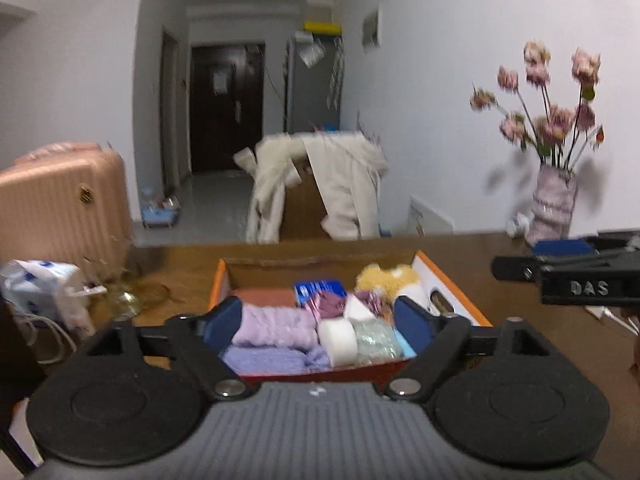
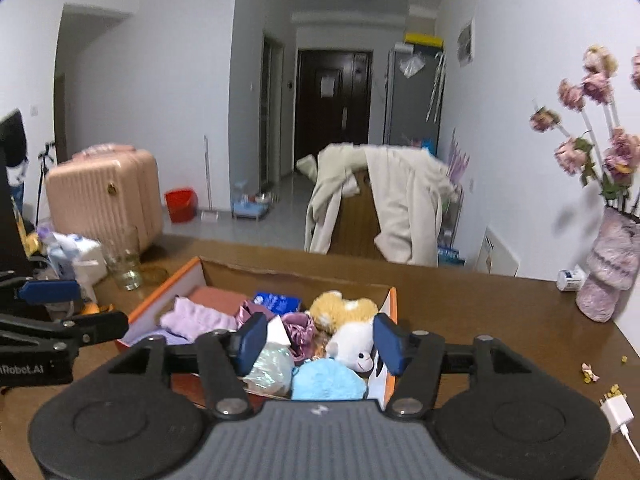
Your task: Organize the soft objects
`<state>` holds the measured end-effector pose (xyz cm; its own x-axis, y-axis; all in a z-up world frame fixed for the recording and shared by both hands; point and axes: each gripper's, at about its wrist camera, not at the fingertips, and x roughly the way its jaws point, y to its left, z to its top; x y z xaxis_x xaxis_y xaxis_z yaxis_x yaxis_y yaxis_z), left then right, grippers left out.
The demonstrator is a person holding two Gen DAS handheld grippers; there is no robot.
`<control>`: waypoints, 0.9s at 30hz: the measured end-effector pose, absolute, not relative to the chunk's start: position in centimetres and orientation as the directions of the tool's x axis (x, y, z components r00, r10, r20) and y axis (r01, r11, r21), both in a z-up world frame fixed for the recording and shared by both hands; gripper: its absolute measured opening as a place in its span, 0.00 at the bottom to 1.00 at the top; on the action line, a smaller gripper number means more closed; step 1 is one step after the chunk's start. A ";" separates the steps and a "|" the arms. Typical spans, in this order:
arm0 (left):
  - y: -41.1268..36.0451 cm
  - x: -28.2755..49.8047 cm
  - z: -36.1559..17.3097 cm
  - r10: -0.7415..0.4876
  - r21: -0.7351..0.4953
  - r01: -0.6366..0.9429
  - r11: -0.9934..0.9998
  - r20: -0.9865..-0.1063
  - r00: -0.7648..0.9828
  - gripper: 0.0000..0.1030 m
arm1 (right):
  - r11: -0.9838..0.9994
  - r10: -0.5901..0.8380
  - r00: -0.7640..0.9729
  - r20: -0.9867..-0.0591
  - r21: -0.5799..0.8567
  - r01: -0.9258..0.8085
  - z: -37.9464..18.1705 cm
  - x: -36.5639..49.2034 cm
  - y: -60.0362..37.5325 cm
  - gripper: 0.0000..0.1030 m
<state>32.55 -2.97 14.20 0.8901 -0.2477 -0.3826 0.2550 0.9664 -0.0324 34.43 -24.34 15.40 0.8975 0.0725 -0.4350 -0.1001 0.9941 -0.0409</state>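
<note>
The left claw [image 1: 320, 320] is spread wide, with nothing between its blue pads [image 1: 224, 322]; it hangs above the near end of the open cardboard box [image 1: 320, 262]. The right claw [image 2: 320, 344] is likewise spread and empty, held above the same box, and its pads [image 2: 252, 342] touch nothing. The box, orange on its outer walls, stands on the brown wooden counter [image 2: 500, 320], roughly midway between the counter's left and right edges and short of the far edge. The soft objects lie inside the box. A lilac towel [image 1: 276, 326] and a blue-violet towel [image 1: 268, 360] occupy the near left part. Beside them lie a white roll [image 1: 338, 340] and a pale green crinkled bundle [image 1: 376, 338]. A light blue fluffy item [image 2: 328, 380] sits at the near right corner, touching a white plush toy [image 2: 354, 346]. A tan plush toy [image 2: 342, 308] rests against the right wall behind it. A blue packet [image 2: 278, 302], a mauve shiny fabric [image 2: 298, 330] and a brick-red cloth [image 2: 218, 298] fill the far part. At the counter's right edge stands a fuzzy pink vase [image 2: 608, 276] with dried pink flowers [image 1: 548, 92]. A drinking glass [image 2: 124, 268] stands near the counter's far left corner. A white charger plug [image 2: 618, 412] lies near the right edge.
</note>
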 end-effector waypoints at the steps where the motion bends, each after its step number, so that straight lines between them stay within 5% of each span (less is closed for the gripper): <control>1: -2.8 31.9 14.2 -0.244 -0.029 0.251 0.968 -0.365 0.899 0.85 | 0.995 0.077 0.905 -0.417 -0.029 -0.098 15.4 33.6 -24.4 0.63; 10: -2.1 25.2 14.0 -0.242 0.008 0.249 0.968 -0.213 0.947 1.00 | 0.994 0.110 0.946 -0.303 0.018 -0.110 13.1 26.8 -23.9 0.82; 27: 0.1 15.0 11.4 -0.259 -0.037 0.256 0.966 -0.163 0.952 1.00 | 0.988 0.155 0.969 -0.193 0.010 -0.156 10.4 15.9 -21.0 0.84</control>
<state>15.04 0.06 11.37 0.9519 -0.2590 -0.1635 0.2565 0.9659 -0.0366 15.92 -20.98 10.36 0.9687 0.1554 -0.1934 -0.1564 0.9876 0.0104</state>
